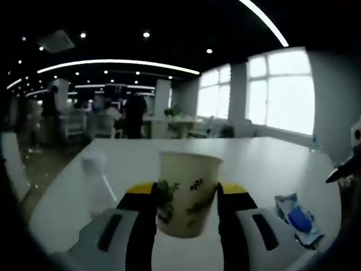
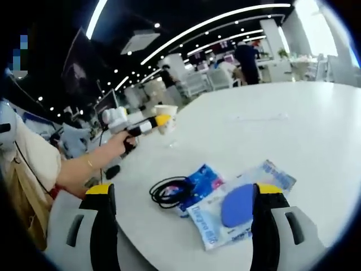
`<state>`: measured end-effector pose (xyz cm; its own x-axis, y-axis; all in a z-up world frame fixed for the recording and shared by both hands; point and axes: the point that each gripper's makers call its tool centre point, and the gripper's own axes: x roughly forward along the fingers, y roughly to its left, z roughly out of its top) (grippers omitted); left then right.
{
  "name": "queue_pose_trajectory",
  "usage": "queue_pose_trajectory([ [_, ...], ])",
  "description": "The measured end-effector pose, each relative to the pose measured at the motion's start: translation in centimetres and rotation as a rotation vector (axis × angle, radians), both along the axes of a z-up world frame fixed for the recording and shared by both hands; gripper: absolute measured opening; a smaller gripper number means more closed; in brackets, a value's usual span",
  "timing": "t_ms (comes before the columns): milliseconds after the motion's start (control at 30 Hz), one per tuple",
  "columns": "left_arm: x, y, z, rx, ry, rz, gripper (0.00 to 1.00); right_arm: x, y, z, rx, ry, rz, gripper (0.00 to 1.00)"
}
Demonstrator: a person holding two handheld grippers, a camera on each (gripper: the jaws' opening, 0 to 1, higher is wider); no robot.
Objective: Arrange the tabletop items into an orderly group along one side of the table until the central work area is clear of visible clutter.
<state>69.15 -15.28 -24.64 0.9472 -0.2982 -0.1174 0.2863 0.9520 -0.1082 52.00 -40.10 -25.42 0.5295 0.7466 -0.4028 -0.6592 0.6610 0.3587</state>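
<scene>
— Big white table (image 1: pixel 271 164) in the left gripper view: what's the left gripper (image 1: pixel 186 226) doing?
— Its fingers pinch the paper cup (image 1: pixel 186 192). Carry it level.
— And the right gripper view?
— Right gripper (image 2: pixel 183 226), fingers spread, near packets (image 2: pixel 237 206) and cable (image 2: pixel 169 192).

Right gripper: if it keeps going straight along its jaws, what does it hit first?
Most likely the clear packet with the blue pad, lying between the right gripper's open jaws on the white table. The coiled black cable sits just left of that line. Depth is uncertain.
</scene>
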Motion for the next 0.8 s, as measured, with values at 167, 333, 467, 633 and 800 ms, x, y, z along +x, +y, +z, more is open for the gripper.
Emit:
queue_pose_trajectory([
  [167,1.1,0.4,-1.1,-0.014,0.004,0.026,0.39,0.0,0.6,-0.7,0.020,0.018,-0.007,0.99],
  [333,2.3,0.1,-2.6,0.014,0.006,0.031,0.39,-0.2,0.4,-1.6,-0.014,0.032,0.000,0.99],
  [467,3.0,0.1,-3.9,0.032,0.017,0.039,0.39,-0.2,0.0,-2.4,-0.027,0.051,-0.008,0.99],
  [633,3.7,0.3,-5.1,0.057,0.009,0.035,0.39,-0.2,-0.2,-2.8,-0.035,0.064,-0.011,0.99],
  [800,4.3,0.9,-6.1,0.042,0.020,0.057,0.39,-0.1,-0.1,-2.8,-0.038,0.061,-0.009,0.98],
])
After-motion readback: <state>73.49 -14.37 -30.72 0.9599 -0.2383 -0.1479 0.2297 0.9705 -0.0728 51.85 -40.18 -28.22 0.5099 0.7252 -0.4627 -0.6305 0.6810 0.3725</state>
